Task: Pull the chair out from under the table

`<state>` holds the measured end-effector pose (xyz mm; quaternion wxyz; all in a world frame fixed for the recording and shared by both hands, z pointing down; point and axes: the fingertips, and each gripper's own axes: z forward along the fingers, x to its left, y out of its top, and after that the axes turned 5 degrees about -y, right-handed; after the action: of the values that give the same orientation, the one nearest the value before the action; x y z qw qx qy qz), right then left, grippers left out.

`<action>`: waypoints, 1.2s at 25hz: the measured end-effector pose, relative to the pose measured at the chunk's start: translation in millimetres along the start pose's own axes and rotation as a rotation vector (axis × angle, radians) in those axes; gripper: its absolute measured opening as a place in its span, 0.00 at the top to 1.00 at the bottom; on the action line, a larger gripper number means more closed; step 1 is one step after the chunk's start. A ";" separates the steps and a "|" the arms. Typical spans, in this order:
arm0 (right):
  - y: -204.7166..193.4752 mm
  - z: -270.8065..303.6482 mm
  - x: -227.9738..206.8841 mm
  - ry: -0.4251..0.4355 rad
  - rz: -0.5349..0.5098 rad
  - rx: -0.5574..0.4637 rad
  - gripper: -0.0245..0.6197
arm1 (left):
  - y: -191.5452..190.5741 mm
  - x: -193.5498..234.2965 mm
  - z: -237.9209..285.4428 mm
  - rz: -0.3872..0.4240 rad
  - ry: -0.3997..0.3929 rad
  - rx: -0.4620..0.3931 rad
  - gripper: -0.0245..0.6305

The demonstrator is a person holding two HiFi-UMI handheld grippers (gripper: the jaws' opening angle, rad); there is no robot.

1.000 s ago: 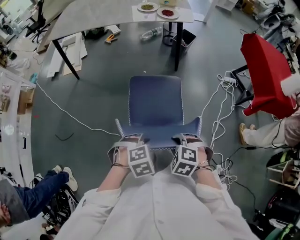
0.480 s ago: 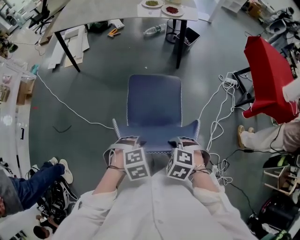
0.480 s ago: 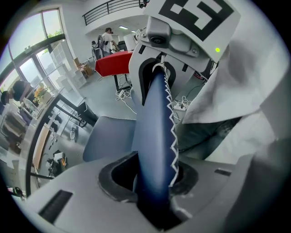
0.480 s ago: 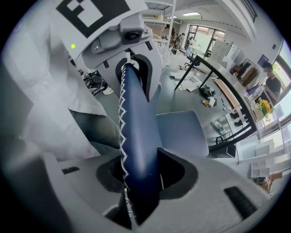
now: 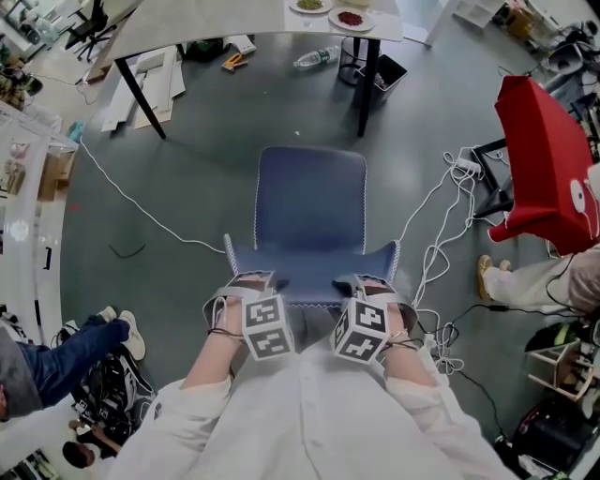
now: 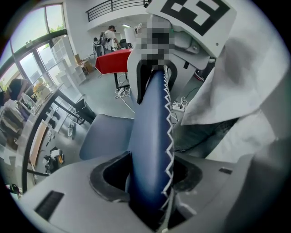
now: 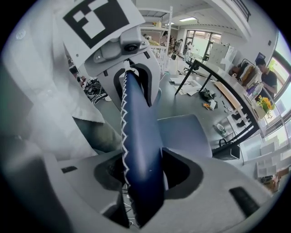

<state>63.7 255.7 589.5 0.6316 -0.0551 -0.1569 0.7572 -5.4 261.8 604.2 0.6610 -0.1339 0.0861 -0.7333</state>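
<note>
both forearms reach forward side by side, the left gripper (image 5: 249, 280) and right gripper (image 5: 372, 282) pointing steeply down, their jaws just opening wider and standing loose around the chair backrest (image 5: 314, 266) between them.

The chair (image 5: 309, 202) is smooth, matt blue, with white zigzag stitching edging its back. At twelve o'clock the counter (image 5: 216, 19) has a pale, matt top. My shirt (image 5: 319, 412) is white cloth.

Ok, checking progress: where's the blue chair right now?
Head view, centre: the blue chair stands on the grey floor, clear of the table at the top edge, its backrest right in front of the person.
</note>
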 end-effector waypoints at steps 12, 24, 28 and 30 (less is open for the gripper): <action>14.7 -18.9 -1.1 -0.016 -0.016 -0.084 0.68 | 2.2 -6.0 -10.7 -0.043 -0.020 -0.037 0.54; 37.2 -85.4 -4.6 0.053 0.017 -0.216 0.68 | 36.0 -3.8 -72.3 -0.077 -0.023 -0.235 0.54; 45.4 -107.5 -9.4 0.036 0.005 -0.261 0.68 | 46.3 -7.8 -88.9 -0.051 -0.023 -0.277 0.55; 53.2 -119.2 -16.3 0.027 0.028 -0.322 0.68 | 56.7 -5.7 -99.5 -0.067 -0.027 -0.343 0.55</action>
<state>50.5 251.7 458.7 0.6060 -0.1678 -0.2671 0.7302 18.0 256.1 492.1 0.6047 -0.2574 0.1965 -0.7276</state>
